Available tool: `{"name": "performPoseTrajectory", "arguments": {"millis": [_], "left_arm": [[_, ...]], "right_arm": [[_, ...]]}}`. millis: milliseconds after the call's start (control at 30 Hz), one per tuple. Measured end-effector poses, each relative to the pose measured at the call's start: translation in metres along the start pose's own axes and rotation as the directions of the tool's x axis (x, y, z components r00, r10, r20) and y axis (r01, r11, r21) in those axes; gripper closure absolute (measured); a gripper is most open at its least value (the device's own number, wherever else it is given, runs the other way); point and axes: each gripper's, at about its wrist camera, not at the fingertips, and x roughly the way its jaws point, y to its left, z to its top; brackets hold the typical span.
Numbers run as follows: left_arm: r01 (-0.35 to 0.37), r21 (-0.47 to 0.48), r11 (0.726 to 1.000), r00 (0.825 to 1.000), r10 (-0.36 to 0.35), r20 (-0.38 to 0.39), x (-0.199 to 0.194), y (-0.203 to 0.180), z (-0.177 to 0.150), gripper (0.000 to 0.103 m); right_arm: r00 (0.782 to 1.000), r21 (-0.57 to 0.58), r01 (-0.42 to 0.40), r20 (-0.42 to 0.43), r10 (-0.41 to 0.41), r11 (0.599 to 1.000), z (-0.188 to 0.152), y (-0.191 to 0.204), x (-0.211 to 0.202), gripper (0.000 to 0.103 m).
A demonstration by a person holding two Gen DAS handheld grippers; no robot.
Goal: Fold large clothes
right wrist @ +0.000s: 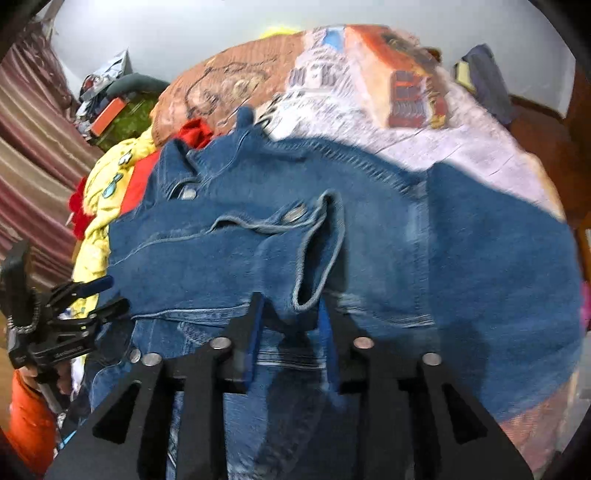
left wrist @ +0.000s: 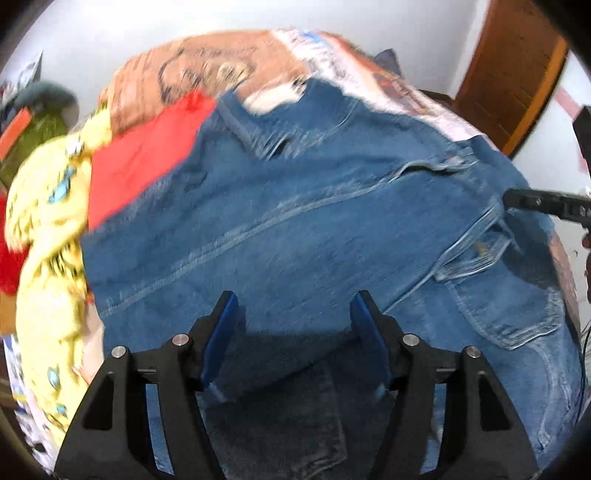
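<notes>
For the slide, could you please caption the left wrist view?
Open left hand-held gripper above folded blue denim jeans on patterned bedspread.

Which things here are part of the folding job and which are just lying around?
Part of the job: denim jacket, left gripper, right gripper.

Lying around: yellow garment, red cloth, printed bedsheet, wooden door.

Brightness: even, soft daylight-like light in both views; the white wall [left wrist: 92, 33] is bright but not blown out.
Shadows: dark shadow falls on the denim jacket [left wrist: 295, 221] just under the left gripper [left wrist: 293, 299]; another lies on it around the right gripper [right wrist: 291, 302].
Blur: motion smear across the jacket, the bedspread [right wrist: 332, 74] and the yellow cloth [left wrist: 48, 229].
Distortion: strong fisheye bending, black vignette at the corners.
</notes>
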Motion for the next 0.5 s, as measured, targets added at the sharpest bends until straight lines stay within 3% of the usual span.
{"name": "performPoseTrajectory", "arguments": {"millis": [133, 300, 500], "left_arm": [[-0.001, 0.082, 0.997, 0.997, -0.006, 0.079, -0.022, -0.029, 0.021, 0.039], [0.024, 0.149, 0.989, 0.991, -0.043, 0.129, -0.028, -0.069, 0.051, 0.039], [0.043, 0.185, 0.982, 0.989, -0.068, 0.134, -0.015, -0.107, 0.07, 0.039]], "right_arm": [[0.989, 0.002, 0.111, 0.097, -0.11, 0.994, 0.003, -0.015, -0.036, 0.038], [0.957, 0.043, 0.218, 0.188, -0.222, 0.975, -0.004, -0.05, -0.085, 0.032], [0.94, 0.169, 0.258, 0.182, -0.288, 0.951, -0.024, -0.1, -0.11, 0.03]]}}
